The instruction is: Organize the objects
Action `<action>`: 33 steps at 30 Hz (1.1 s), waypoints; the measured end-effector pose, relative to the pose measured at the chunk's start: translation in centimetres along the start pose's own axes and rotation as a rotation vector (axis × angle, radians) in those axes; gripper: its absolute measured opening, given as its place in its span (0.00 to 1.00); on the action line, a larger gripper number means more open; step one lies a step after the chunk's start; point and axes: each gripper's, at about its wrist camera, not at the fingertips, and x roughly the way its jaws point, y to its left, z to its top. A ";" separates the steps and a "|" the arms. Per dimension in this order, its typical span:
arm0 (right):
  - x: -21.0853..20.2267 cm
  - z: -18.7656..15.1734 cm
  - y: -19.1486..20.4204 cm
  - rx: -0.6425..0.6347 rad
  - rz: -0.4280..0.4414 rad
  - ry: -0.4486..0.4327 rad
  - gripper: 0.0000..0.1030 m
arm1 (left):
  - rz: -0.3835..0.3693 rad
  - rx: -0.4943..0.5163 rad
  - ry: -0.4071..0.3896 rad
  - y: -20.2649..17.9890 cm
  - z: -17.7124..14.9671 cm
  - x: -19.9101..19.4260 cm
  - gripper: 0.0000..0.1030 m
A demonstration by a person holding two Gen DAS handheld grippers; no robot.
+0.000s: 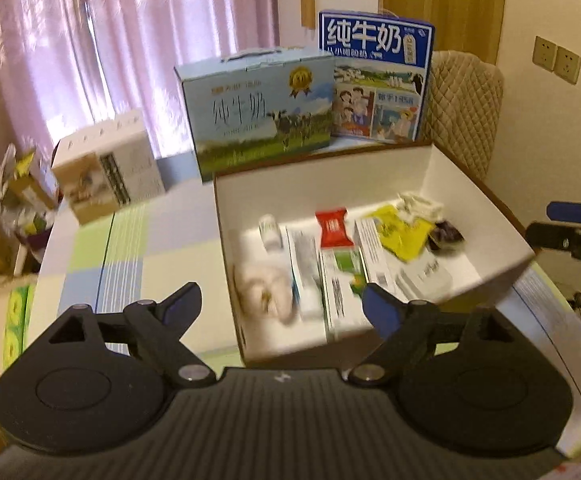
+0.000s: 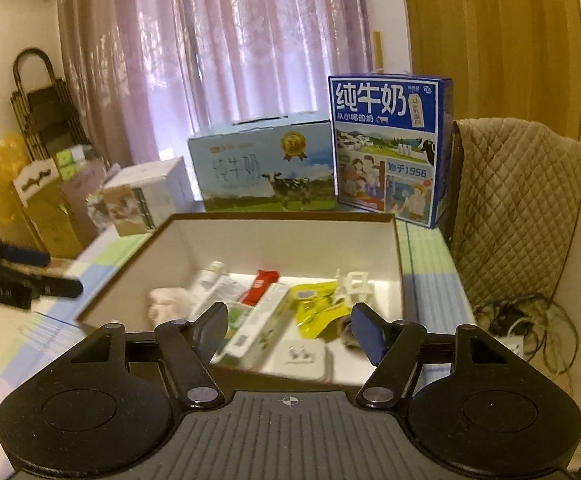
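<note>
A white open box (image 1: 390, 172) (image 2: 274, 236) stands on the checked tablecloth. Inside lie a red packet (image 1: 333, 227) (image 2: 261, 283), a yellow packet (image 1: 404, 232) (image 2: 318, 308), long cartons (image 1: 342, 288) (image 2: 258, 328), a small white bottle (image 1: 270, 231), a pale soft lump (image 1: 264, 294) (image 2: 168, 300), a white clip-like piece (image 1: 418, 206) (image 2: 356, 284) and a white adapter (image 2: 302, 356). My left gripper (image 1: 280, 304) hovers open above the box's near edge, holding nothing. My right gripper (image 2: 290, 330) is open over the box's front, also holding nothing. Each gripper shows at the edge of the other's view.
Two milk cartons, light blue (image 1: 258, 112) (image 2: 262, 164) and dark blue (image 1: 378, 76) (image 2: 390, 144), stand behind the box. A small white carton (image 1: 110, 168) (image 2: 146, 196) sits left. A quilted chair (image 1: 466, 112) (image 2: 518, 208) stands right, cables (image 2: 530, 328) below it. Clutter lies left of the table.
</note>
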 end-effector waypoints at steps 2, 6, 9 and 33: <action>-1.1 -0.2 0.5 0.029 0.014 0.001 0.64 | -0.002 -0.001 0.005 -0.2 -0.8 -1.2 0.83; -2.9 -0.8 1.4 0.070 0.017 0.012 0.64 | 0.000 -0.015 0.010 -0.4 -2.4 -3.7 0.83; -4.1 -1.4 2.2 0.094 0.011 0.014 0.65 | 0.007 -0.041 0.023 -0.5 -3.6 -4.8 0.83; -6.6 -10.8 7.8 0.165 0.018 0.164 0.65 | 0.123 -0.108 0.129 -1.4 -14.2 -8.2 0.83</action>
